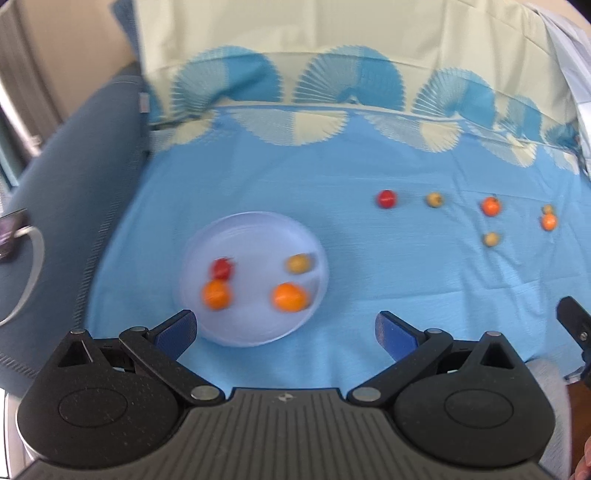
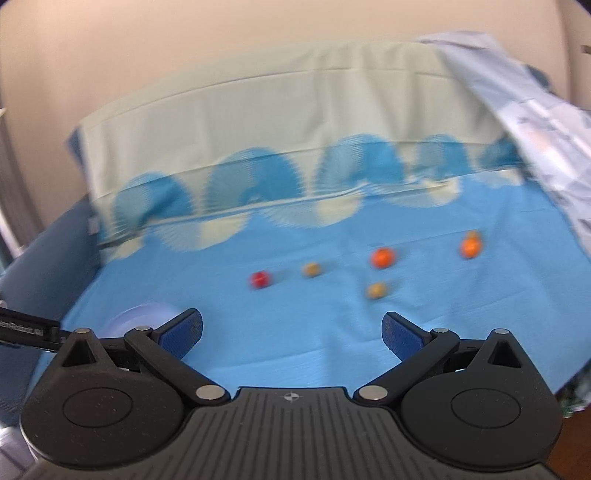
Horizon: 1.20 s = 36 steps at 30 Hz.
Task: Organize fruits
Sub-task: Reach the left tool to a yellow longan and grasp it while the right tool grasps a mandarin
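Note:
A pale blue plate [image 1: 255,229] lies on the blue cloth and holds a red fruit [image 1: 221,268], two orange fruits [image 1: 216,293] [image 1: 290,297] and a yellowish one [image 1: 298,263]. Loose on the cloth to its right lie a red fruit [image 1: 386,199], yellowish fruits [image 1: 434,199] [image 1: 491,239] and orange fruits [image 1: 491,206] [image 1: 549,221]. My left gripper [image 1: 286,326] hangs open just before the plate's near rim. My right gripper [image 2: 291,328] is open and empty, short of the loose fruits [image 2: 260,279] [image 2: 382,257]; the plate's edge [image 2: 136,314] shows at its left.
A blue cloth [image 1: 369,277] with a fan pattern covers the surface, backed by a cream fabric panel [image 1: 332,33]. A dark blue padded edge [image 1: 74,184] runs along the left. Printed fabric [image 2: 535,122] drapes at the far right. Both views are motion-blurred.

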Available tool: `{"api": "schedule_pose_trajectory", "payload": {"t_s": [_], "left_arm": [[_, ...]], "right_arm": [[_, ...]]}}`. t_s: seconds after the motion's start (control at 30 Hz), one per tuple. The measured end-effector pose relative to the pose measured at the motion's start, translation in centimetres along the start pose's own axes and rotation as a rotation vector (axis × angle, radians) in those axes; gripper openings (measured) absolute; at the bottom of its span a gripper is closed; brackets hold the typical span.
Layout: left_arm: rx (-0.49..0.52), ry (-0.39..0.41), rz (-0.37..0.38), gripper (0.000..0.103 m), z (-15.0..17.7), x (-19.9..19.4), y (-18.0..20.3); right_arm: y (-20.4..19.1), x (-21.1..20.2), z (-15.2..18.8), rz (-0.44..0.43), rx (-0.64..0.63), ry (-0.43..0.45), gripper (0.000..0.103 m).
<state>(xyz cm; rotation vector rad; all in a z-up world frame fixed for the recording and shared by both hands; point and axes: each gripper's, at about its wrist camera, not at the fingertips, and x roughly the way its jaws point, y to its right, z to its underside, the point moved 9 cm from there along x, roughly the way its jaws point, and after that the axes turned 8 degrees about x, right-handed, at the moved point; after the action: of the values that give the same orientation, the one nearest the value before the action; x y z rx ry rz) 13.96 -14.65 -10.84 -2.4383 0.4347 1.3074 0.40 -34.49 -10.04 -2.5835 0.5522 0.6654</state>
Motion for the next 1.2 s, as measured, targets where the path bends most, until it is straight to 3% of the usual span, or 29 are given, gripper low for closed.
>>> {"api": "schedule_pose_trajectory", "payload": {"t_s": [0.2, 0.33, 0.47, 0.6, 0.87, 1.0, 1.07, 1.2], "left_arm": [[0.036, -0.028, 0.09, 0.103, -5.0, 4.8, 6.1], [0.08, -0.02, 0.105, 0.103, -8.7, 8.7, 10.2], [0.095, -0.036, 0.161, 0.103, -12.5, 13.4, 14.7], [0.133, -0.045, 0.177, 0.103, -15.5, 18.5, 18.7], [0.143, -0.113, 0.151, 0.103, -17.2, 27.3, 22.0], [0.158, -0.155, 0.139, 0.103, -16.4, 30.2, 22.4], [0.185, -0.122, 0.126, 0.103, -16.4, 30.0, 22.6], [0.191, -0.139, 0.135, 0.103, -16.6, 30.2, 22.5]], "right_arm": [[9.0, 3.2, -2.9, 0.144, 0.098, 0.027, 0.102], [14.4, 6.4, -5.1, 0.217, 0.168, 0.044, 0.102], [18.3, 11.2, -7.3, 0.235, 0.215, 0.044, 0.102], [20.8, 17.6, -9.1, 0.198, 0.166, 0.03, 0.102], [24.9, 28.9, -10.3, 0.151, 0.011, -0.037, 0.102], [27.4, 33.2, -9.4, 0.197, 0.016, -0.105, 0.102], [28.4, 34.3, -8.0, 0.223, 0.027, -0.136, 0.102], [28.0, 33.5, -7.2, 0.214, -0.025, -0.058, 0.102]]}}
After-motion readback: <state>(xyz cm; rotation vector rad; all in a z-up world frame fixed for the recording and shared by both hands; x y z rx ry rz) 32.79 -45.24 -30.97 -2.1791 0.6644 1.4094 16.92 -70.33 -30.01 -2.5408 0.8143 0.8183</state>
